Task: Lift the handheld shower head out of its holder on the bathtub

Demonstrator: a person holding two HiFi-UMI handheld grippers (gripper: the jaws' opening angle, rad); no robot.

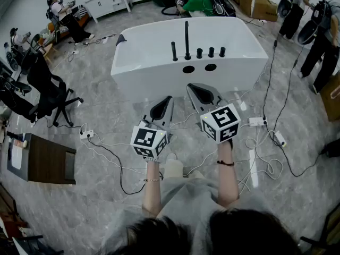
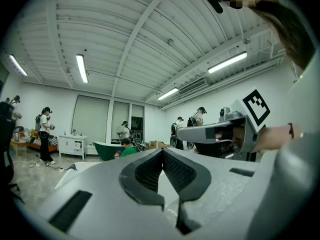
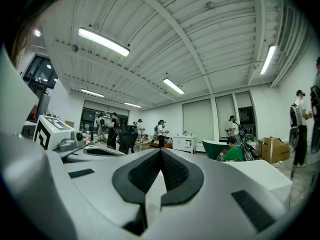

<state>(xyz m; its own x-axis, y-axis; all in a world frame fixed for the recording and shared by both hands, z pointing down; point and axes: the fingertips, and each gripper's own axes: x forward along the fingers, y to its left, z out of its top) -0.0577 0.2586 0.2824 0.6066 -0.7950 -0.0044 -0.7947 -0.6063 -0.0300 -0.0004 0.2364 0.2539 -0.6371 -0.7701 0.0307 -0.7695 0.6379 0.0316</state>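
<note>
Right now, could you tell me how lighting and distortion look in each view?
Head view: strong fisheye, tub evenly lit and sharp. Left gripper view: lamp glares, edges vignetted black. Right gripper view: same vignette, ceiling beams bowed, another lamp bright.

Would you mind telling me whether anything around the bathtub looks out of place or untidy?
Loose cables and a power strip sprawl over the floor in front and to the right of the bathtub, a likely trip hazard. On the tub, the handheld shower head stands upright in its holder; nothing looks askew.
</note>
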